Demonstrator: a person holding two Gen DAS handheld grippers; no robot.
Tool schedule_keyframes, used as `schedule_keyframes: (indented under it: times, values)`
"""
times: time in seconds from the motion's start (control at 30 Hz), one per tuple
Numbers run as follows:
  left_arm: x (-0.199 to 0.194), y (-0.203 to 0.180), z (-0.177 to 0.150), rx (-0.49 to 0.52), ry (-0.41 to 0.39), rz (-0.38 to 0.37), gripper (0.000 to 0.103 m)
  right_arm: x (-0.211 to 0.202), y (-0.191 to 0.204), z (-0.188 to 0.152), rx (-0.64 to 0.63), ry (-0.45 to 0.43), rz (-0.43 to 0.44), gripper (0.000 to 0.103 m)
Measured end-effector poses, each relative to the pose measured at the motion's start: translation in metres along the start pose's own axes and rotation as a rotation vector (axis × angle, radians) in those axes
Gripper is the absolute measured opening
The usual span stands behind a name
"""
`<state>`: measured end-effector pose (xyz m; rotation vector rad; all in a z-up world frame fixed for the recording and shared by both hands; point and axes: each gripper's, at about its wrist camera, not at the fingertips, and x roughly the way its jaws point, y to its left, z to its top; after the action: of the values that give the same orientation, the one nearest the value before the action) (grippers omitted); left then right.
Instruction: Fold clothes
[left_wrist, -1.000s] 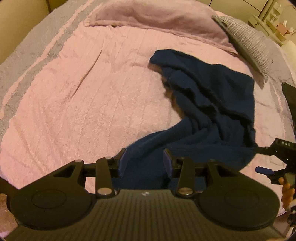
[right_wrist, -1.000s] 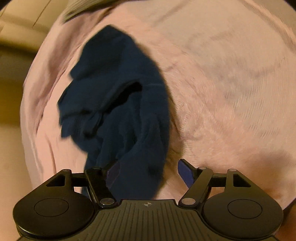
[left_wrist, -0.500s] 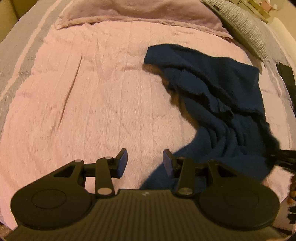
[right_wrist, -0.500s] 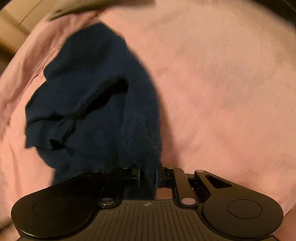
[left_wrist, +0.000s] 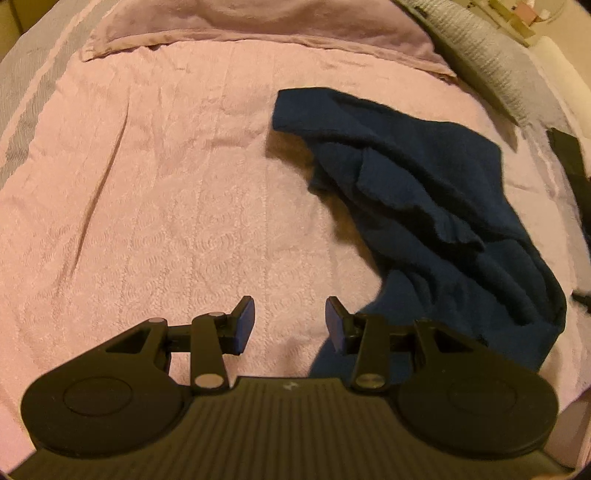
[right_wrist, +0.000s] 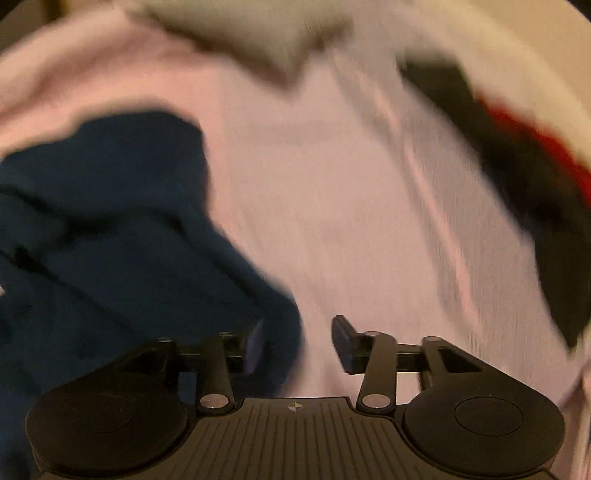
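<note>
A crumpled dark blue garment (left_wrist: 436, 206) lies on the pink bedspread (left_wrist: 166, 206), to the right of centre in the left wrist view. My left gripper (left_wrist: 290, 321) is open and empty over bare bedspread, with the garment's near end just beside its right finger. In the blurred right wrist view the garment (right_wrist: 122, 236) fills the left side. My right gripper (right_wrist: 295, 341) is open, and the garment's edge lies against its left finger.
A pink pillow (left_wrist: 258, 22) and a grey pillow (left_wrist: 491, 62) lie at the head of the bed. A black and red piece of clothing (right_wrist: 517, 155) lies at the right in the right wrist view. A grey striped blanket (left_wrist: 29, 85) borders the bed's left.
My right gripper was shut on the garment's edge half a second ago and has opened, and it swung right. The garment's near end was pulled right, away from between my left gripper's fingers.
</note>
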<state>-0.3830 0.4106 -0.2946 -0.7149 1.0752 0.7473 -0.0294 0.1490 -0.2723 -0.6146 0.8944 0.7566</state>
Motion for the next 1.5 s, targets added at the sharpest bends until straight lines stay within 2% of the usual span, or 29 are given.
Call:
schedule_keyframes:
  times: [0.07,0.1,0.23,0.3,0.47,0.5,0.53,0.57,0.6,0.63,0.7,0.77,0.83,0.87,0.9,0.97,1.0,1.03,1.1,1.13,1.17,1.2,1.33,1.4,1.43,1.5]
  values:
    - [0.006,0.0,0.004,-0.016,-0.01,0.009,0.038,-0.007,0.023,0.011,-0.11,-0.121,0.026,0.064]
    - [0.008,-0.001,0.006,-0.024,-0.018,0.01,0.038,-0.005,0.038,0.016,-0.174,-0.16,0.05,0.065]
    - [0.015,-0.004,0.012,-0.05,-0.036,0.016,0.038,0.02,0.098,0.026,-0.416,-0.242,0.203,0.065]
    - [0.019,-0.005,0.013,-0.058,-0.04,0.022,0.038,0.032,0.129,0.025,-0.562,-0.283,0.248,0.065]
    - [0.028,-0.004,0.015,-0.077,-0.036,0.057,0.038,0.073,0.187,0.012,-0.892,-0.373,0.215,0.064]
    - [0.03,-0.004,0.016,-0.082,-0.036,0.062,0.038,0.083,0.193,0.01,-0.938,-0.38,0.205,0.061]
    - [0.031,-0.003,0.016,-0.086,-0.036,0.068,0.038,0.09,0.196,0.011,-0.962,-0.373,0.219,0.047]
    - [0.032,-0.004,0.017,-0.083,-0.037,0.072,0.038,0.096,0.195,0.016,-0.965,-0.355,0.254,0.006]
    - [0.032,-0.006,0.019,-0.08,-0.038,0.076,0.038,0.097,0.189,0.024,-0.927,-0.346,0.283,0.007]
    - [0.032,-0.008,0.021,-0.07,-0.041,0.079,0.038,0.091,0.174,0.036,-0.827,-0.349,0.317,0.007]
    - [0.032,-0.011,0.025,-0.051,-0.047,0.08,0.038,0.072,0.122,0.07,-0.51,-0.366,0.375,0.007]
    - [0.033,-0.014,0.031,-0.037,-0.055,0.08,0.038,0.056,0.052,0.097,-0.187,-0.386,0.336,0.007]
    - [0.036,-0.017,0.037,-0.03,-0.064,0.072,0.038,0.051,-0.035,0.108,0.181,-0.377,0.201,0.007]
    - [0.038,-0.019,0.04,-0.027,-0.067,0.069,0.038,0.055,-0.08,0.107,0.374,-0.326,0.093,0.008]
    - [0.04,-0.022,0.043,-0.021,-0.069,0.064,0.038,0.064,-0.123,0.101,0.556,-0.228,0.003,0.017]
    - [0.046,-0.03,0.05,0.002,-0.073,0.052,0.038,0.087,-0.191,0.077,0.824,0.009,-0.058,0.018]
    - [0.05,-0.035,0.053,0.014,-0.075,0.046,0.038,0.093,-0.218,0.058,0.935,0.096,-0.078,0.018]
    - [0.054,-0.04,0.055,0.027,-0.072,0.041,0.038,0.094,-0.236,0.041,1.006,0.139,-0.077,0.018]
    - [0.061,-0.049,0.059,0.039,-0.069,0.002,0.038,0.085,-0.241,0.016,0.996,0.134,-0.033,0.023]
    - [0.065,-0.053,0.062,0.039,-0.064,-0.024,0.039,0.084,-0.235,0.01,0.971,0.145,-0.018,0.028]
    - [0.07,-0.056,0.064,0.036,-0.058,-0.045,0.039,0.087,-0.224,0.007,0.939,0.171,-0.012,0.038]
    - [0.074,-0.06,0.066,0.027,-0.051,-0.069,0.04,0.089,-0.212,0.003,0.911,0.2,-0.006,0.041]
    - [0.098,-0.067,0.077,-0.034,-0.025,-0.147,0.042,0.096,-0.172,-0.016,0.89,0.278,0.066,0.041]
    - [0.113,-0.068,0.08,-0.055,-0.016,-0.169,0.029,0.095,-0.158,-0.018,0.898,0.292,0.101,0.041]
    - [0.113,-0.073,0.087,-0.046,-0.018,-0.191,0.014,0.093,-0.154,-0.015,0.897,0.293,0.11,0.041]
    - [0.114,-0.083,0.103,-0.025,-0.023,-0.237,0.012,0.091,-0.152,-0.005,0.878,0.278,0.119,0.041]
